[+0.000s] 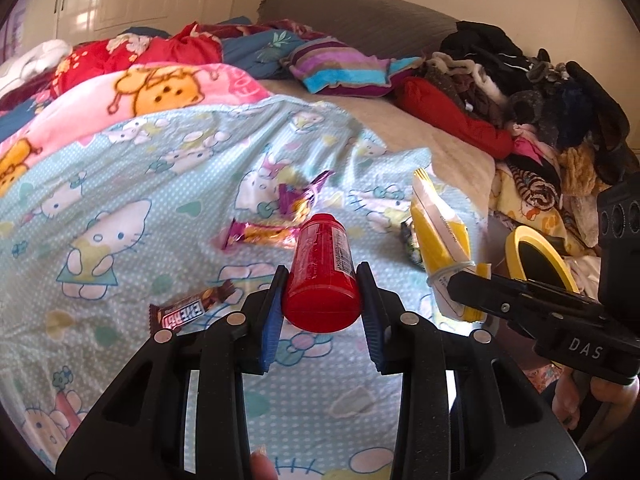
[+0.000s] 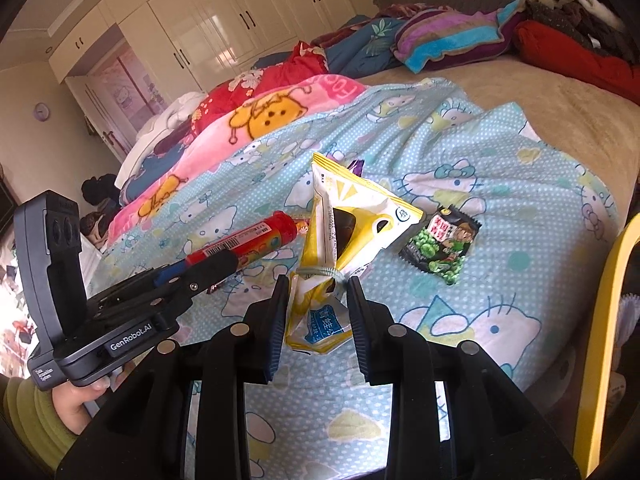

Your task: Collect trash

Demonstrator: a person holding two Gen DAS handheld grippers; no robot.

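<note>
Two wrappers lie on the bedsheet, perhaps touching, behind the tube

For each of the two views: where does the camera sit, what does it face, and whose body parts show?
Left wrist: behind the left gripper, facing the bed; red tube clamped; a fingertip shows.
Right wrist: behind the right gripper, facing the wardrobe; yellow snack bag clamped; left hand shows.
Shared: both items, Hello Kitty sheet.

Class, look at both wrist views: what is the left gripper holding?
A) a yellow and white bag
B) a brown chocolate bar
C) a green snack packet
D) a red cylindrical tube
D: the left gripper has its blue pads pressed on either side of the red cylindrical tube, lifted off the sheet.
</note>
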